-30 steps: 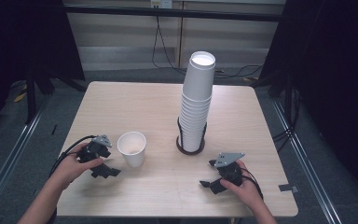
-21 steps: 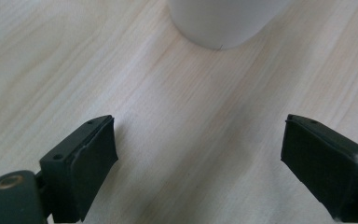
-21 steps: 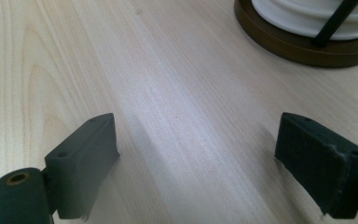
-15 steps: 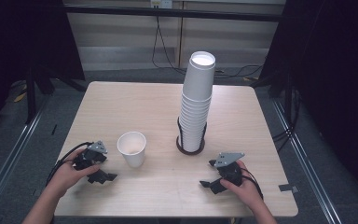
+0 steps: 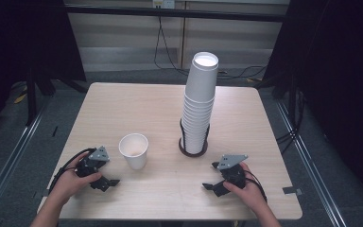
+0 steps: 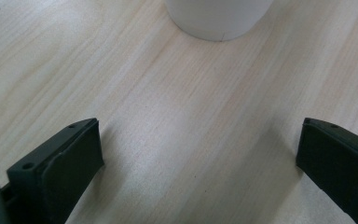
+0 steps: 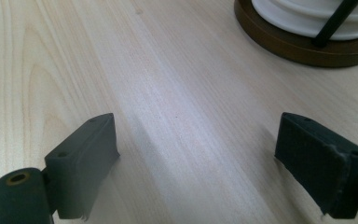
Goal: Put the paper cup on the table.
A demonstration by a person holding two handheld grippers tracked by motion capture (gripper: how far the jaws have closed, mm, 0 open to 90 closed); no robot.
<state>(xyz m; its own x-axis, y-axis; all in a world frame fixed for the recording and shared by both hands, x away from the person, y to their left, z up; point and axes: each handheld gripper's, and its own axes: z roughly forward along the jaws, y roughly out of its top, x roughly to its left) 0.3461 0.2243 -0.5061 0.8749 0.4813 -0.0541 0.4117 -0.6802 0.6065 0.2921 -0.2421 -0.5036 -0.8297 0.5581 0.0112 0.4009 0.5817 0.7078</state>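
1. The step in hand looks like a pause between cups: one cup (image 5: 133, 150) stands upright and alone on the desk (image 5: 123, 104), apart from the stack (image 5: 199, 101), which sits in its holder (image 5: 193, 147) near the desk's middle.
2. The left hand-held gripper (image 5: 105, 181) rests low on the desk just beside the cup, at the near left. Its jaws stand wide apart and hold nothing; in the left gripper view bare wood lies between them, and the cup's base (image 6: 219, 18) is ahead, not touching either jaw.
3. The right hand-held gripper (image 5: 211, 180) lies at the near right, near the holder but apart from it. Its jaws also gape wide, empty, over bare wood; the right gripper view has the holder's brown base (image 7: 303, 44) ahead.
4. The next move likely calls for one gripper to rise to the stack's top cup, close on its rim and lift straight up, while the stack is kept from tilting.
5. The stack leans slightly, so a sideways pull could tip it.
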